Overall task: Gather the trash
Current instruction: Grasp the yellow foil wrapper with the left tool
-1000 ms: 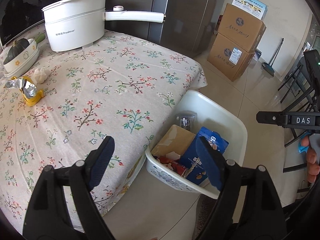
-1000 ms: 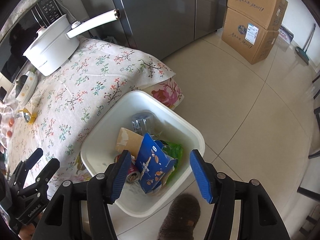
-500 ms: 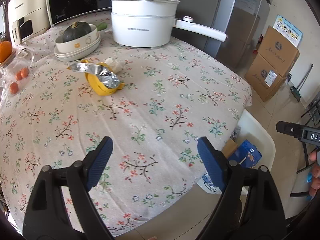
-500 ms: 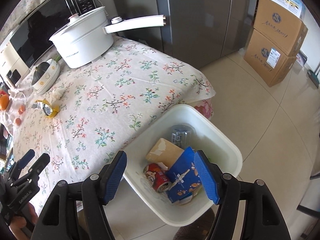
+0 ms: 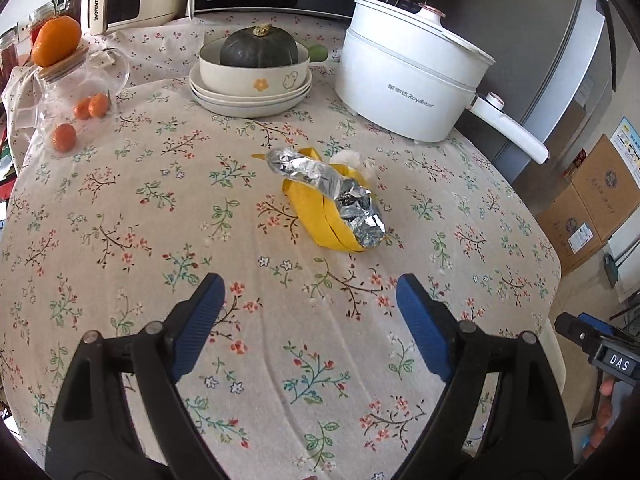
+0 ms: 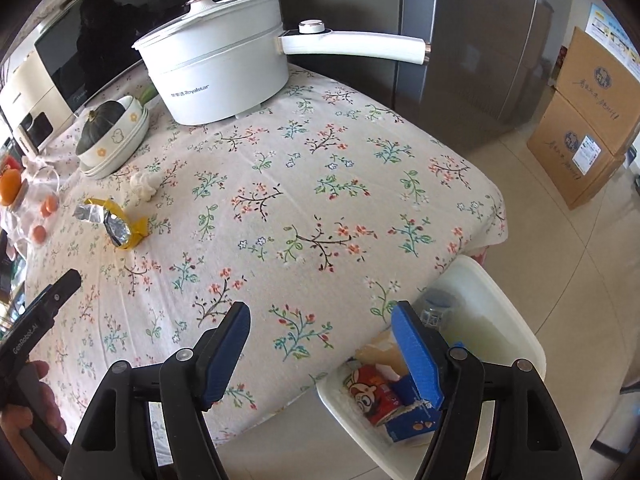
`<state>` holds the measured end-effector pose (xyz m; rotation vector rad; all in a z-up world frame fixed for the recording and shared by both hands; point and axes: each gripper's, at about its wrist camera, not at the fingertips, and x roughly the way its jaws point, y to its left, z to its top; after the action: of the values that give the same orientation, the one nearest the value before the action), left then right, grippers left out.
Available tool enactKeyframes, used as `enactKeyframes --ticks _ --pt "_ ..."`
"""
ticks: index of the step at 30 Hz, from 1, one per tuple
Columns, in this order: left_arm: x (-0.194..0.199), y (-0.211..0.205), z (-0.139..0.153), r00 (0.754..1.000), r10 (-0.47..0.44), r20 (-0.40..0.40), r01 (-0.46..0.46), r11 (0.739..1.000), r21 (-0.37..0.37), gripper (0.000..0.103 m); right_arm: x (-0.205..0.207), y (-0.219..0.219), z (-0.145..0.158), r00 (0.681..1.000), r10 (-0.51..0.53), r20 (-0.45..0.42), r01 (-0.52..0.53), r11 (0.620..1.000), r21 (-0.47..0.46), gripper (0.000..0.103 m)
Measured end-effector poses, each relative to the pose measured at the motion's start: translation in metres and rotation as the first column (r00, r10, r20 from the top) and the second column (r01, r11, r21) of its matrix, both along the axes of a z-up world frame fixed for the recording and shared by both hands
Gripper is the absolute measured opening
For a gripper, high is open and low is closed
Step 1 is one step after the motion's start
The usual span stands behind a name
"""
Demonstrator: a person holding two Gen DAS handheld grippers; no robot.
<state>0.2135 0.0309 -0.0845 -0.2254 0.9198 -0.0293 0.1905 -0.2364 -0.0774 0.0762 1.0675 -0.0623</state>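
left fingers (image 5: 308, 312) apart and empty, right fingers (image 6: 320, 344) opening, foil wrapper (image 5: 332, 196) on tablecloth (image 5: 160, 220)

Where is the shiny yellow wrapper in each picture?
Left wrist view: the wrapper lies mid-picture on the tablecloth, ahead of the open left gripper.
Right wrist view: the wrapper lies far left on the tablecloth, away from the right gripper, whose jaws are opening with nothing between them.
Shared landmark: the white pot stands behind it in both views.
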Motion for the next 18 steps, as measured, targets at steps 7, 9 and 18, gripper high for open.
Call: enactKeyframes --ticks 7,9,18 --pt "0.035 -0.023 -0.014 0.999 0.018 0.043 -0.016 0.999 -0.038 0.087 0.023 0.008 -0.010 1.000 0.008 -0.015 -0.009 1.000 -0.027 0.075" --pt "0.045 -0.026 -0.020 0.999 0.024 0.044 -0.022 0.999 -0.029 0.087 0.026 0.006 -0.013 1.000 0.004 -0.022 -0.005 0.999 -0.032 0.075" --pt "0.055 -0.009 -0.035 0.999 0.049 0.002 -0.049 0.996 -0.072 0.026 0.027 -0.002 -0.016 0.999 -0.019 -0.030 0.017 0.999 -0.051 0.075"
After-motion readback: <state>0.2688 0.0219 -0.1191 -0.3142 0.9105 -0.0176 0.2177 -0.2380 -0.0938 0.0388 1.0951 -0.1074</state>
